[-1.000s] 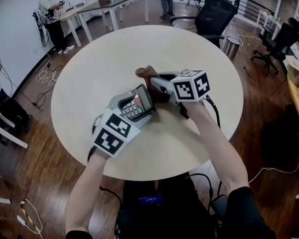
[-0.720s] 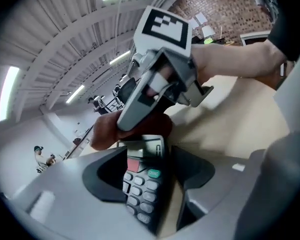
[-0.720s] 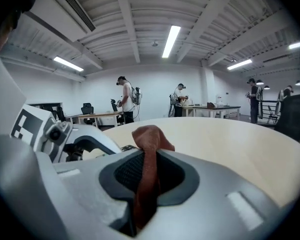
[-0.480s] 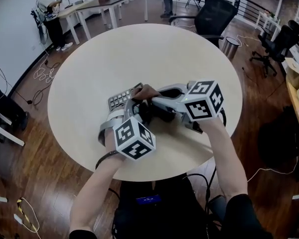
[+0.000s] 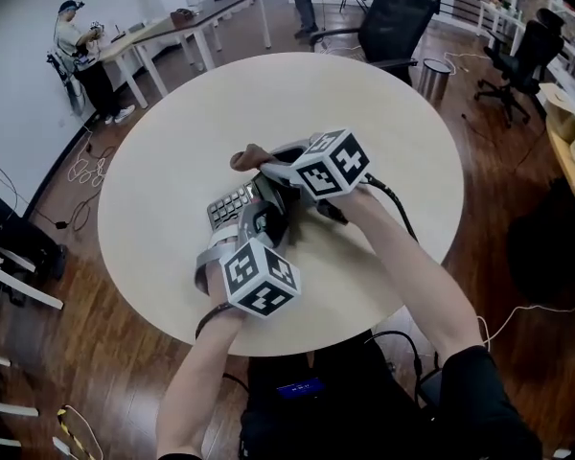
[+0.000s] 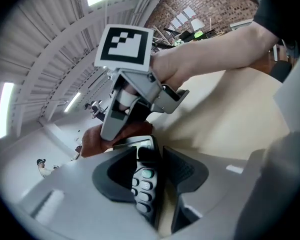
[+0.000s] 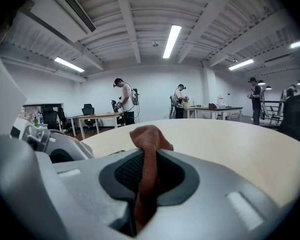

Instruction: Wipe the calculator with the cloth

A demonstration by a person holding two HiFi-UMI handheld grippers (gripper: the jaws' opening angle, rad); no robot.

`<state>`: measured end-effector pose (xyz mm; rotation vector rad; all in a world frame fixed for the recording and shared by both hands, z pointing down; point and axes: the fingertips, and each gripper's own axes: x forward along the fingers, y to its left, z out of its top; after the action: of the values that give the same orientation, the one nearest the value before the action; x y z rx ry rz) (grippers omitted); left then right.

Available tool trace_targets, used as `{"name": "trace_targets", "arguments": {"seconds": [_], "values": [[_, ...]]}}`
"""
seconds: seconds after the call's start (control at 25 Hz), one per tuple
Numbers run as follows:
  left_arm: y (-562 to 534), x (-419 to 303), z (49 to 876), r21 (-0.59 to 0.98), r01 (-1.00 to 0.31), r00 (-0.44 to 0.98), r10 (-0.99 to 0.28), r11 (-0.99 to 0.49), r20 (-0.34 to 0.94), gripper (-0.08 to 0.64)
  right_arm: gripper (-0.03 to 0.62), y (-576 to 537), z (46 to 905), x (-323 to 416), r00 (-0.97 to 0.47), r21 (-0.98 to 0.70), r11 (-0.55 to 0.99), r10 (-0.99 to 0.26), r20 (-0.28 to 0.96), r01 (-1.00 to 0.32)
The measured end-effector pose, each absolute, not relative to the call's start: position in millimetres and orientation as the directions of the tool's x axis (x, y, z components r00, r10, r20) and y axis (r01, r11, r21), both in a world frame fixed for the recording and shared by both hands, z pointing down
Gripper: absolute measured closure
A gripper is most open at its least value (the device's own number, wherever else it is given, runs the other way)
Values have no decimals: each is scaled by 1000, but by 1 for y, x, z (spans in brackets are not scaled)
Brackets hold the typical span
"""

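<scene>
Calculator [image 5: 232, 202] has dropped from the raised, display-up tilt of a second ago. It now sits low over the table [image 5: 383, 113], edge-on between the jaws of the left gripper [image 5: 252, 220].

- Left gripper: jaws were wide a second ago and are closing round the calculator. In the left gripper view a sliver of table shows between its back and one pad, so probably not clamped yet.
- Cloth [image 5: 252, 156]: shifted left. It now bunches at the calculator's far end, by the display.
- Right gripper [image 5: 273, 168]: jaws pressed together, pinching the cloth, with a fold standing up beyond the pads.

Judgement: calculator re-seated and being steadied. The cloth is in place for a stroke along the keys.
</scene>
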<state>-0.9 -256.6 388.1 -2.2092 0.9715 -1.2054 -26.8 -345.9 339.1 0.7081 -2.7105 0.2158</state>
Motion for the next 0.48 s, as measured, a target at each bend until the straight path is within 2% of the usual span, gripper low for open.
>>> {"name": "trace_targets", "arguments": {"seconds": [0.2,0.4,0.48], "values": [[-259,-4,389,-655,-375,372,-754,-656,542,391,541,-287,335,-11,-849,-64,896,-392,354,-440],[-258,-4,388,-650,-381,378,-752,-658,540,393,542,-221,330,2,-913,-130,944,-250,323,-304],[-258,-6,386,-653,-379,382,-753,-656,535,394,543,-230,318,7,-914,-112,939,-281,294,-324]]}}
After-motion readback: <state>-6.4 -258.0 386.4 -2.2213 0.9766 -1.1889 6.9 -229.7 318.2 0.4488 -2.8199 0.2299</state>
